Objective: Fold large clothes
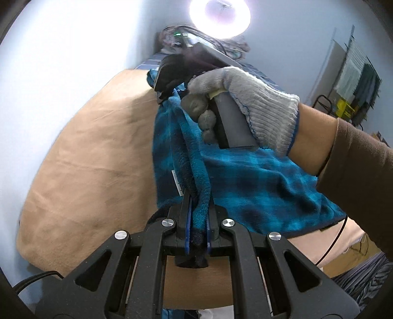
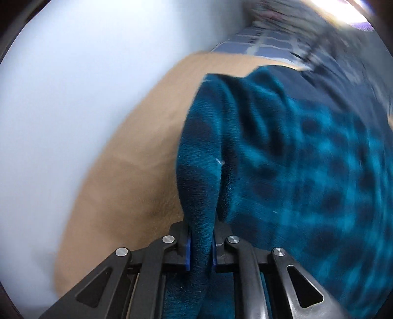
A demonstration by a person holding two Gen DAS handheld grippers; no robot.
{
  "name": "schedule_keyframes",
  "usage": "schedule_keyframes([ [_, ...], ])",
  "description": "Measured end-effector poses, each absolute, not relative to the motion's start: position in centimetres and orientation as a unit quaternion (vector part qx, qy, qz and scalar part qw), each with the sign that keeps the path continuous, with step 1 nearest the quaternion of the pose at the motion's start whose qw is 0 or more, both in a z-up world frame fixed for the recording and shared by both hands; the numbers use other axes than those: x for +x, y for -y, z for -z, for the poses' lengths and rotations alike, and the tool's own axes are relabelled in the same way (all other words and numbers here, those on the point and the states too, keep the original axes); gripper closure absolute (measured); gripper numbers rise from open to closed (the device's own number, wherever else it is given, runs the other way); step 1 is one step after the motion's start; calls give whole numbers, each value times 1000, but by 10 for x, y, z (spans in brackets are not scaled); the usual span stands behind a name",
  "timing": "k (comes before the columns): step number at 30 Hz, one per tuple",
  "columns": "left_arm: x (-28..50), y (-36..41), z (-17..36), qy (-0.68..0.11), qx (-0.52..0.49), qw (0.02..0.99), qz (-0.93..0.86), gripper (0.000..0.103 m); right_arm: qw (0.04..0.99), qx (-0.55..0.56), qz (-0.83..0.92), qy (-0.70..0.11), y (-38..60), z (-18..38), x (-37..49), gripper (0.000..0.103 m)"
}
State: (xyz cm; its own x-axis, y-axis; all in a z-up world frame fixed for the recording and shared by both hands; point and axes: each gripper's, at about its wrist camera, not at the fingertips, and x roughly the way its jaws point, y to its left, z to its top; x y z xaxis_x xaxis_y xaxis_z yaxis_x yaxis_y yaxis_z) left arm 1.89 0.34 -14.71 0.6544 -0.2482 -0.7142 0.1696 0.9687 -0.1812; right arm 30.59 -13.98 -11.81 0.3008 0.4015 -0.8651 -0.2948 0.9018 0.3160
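A blue and dark plaid fleece garment (image 1: 258, 186) hangs lifted above a tan bed cover (image 1: 93, 157). My left gripper (image 1: 197, 208) is shut on a bunched edge of the garment. In the left wrist view my right gripper (image 1: 163, 94) is further along the same edge, held by a gloved hand (image 1: 248, 105), and it pinches the fleece. In the right wrist view my right gripper (image 2: 200, 235) is shut on a thick fold of the garment (image 2: 307, 171), which drapes to the right; this view is blurred.
The tan cover (image 2: 127, 176) runs to a pale wall on the left. A striped blue sheet (image 2: 265, 46) lies at the far end of the bed. A bright round lamp (image 1: 219, 14) is overhead. A rack with hanging cloths (image 1: 353, 81) stands at the far right.
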Motion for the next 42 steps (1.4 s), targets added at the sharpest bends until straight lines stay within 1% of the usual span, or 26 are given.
schedule_keyframes([
  [3,15,14,142,-394,-33,909,130,97,806,132,-227,-530,182,111,305,94],
  [9,10,52,142,-397,-4,904,160,97,814,200,-215,-501,251,109,285,94],
  [18,6,69,148,-415,20,891,184,97,804,206,-172,-531,293,144,278,94],
  [23,4,67,150,-438,-32,868,232,97,804,174,-163,-545,290,155,289,94],
  [25,-6,57,145,-437,-41,862,253,94,802,169,-165,-549,289,158,292,94],
  [26,-10,53,141,-434,-42,862,258,94,800,166,-165,-552,288,158,292,92],
  [27,-15,44,137,-427,-42,866,258,94,803,155,-157,-554,288,155,291,83],
  [29,-16,29,132,-418,-44,873,249,93,810,134,-150,-551,298,152,288,81],
  [30,-16,22,131,-413,-50,876,244,93,816,122,-143,-547,303,146,284,74],
  [32,-11,9,131,-411,-64,880,230,94,829,105,-124,-536,314,136,273,67],
  [34,-1,-2,136,-418,-94,878,215,93,840,90,-117,-522,322,123,262,67],
  [38,9,1,150,-440,-146,856,227,93,854,72,-138,-497,328,101,245,67],
  [39,11,5,153,-446,-153,850,234,90,852,72,-145,-497,326,101,248,67],
  [40,12,12,154,-450,-149,848,238,77,849,73,-154,-500,323,103,255,65],
  [41,13,19,154,-449,-138,850,237,72,844,74,-162,-505,320,105,258,56],
  [42,13,28,155,-446,-117,857,230,69,843,75,-161,-508,318,106,260,48],
])
